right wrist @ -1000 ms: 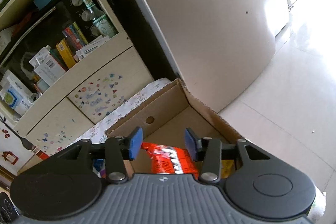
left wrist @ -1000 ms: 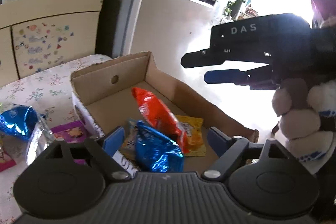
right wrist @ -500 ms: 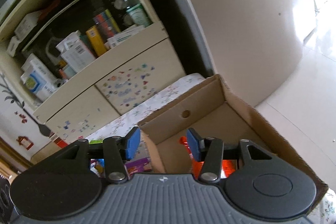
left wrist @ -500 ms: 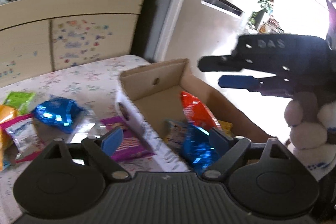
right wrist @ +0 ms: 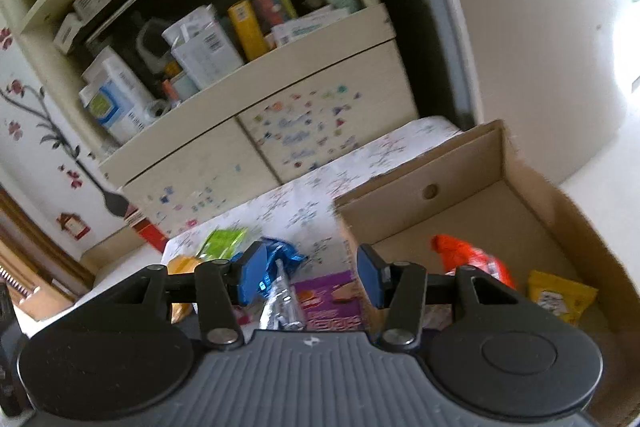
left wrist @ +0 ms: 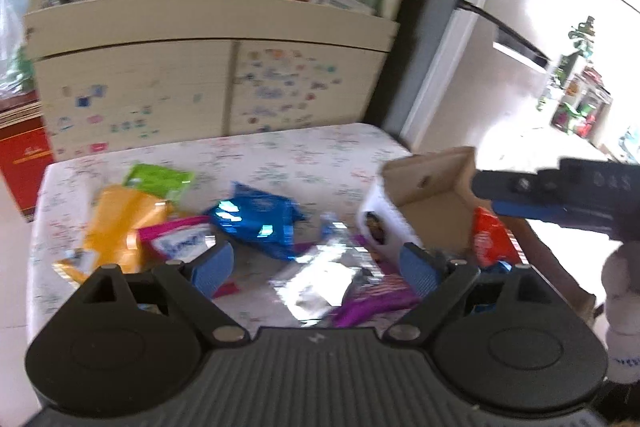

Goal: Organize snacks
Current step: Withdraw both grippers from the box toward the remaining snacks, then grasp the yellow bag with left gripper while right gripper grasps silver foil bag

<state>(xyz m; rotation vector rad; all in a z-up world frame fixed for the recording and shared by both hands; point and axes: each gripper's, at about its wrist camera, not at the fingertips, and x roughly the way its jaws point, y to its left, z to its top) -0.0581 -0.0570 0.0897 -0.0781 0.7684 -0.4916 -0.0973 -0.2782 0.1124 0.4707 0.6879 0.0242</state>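
Left wrist: snack packets point(left wrist: 256, 223) beside box point(left wrist: 436, 179)

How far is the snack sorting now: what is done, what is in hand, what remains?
Done: red packet and yellow packet lie in the cardboard box. In hand: nothing; left gripper and right gripper are open. Left on the table: blue packet, silver, purple, green, orange.

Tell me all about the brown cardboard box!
The cardboard box is a shallow open tray of plain brown card, with a white printed outer side and a small round hole in its far wall. It sits on the flowery tablecloth at the table's edge near the fridge. Inside lie an orange-red snack bag and a yellow packet; much of its floor is bare. No gripper touches it.
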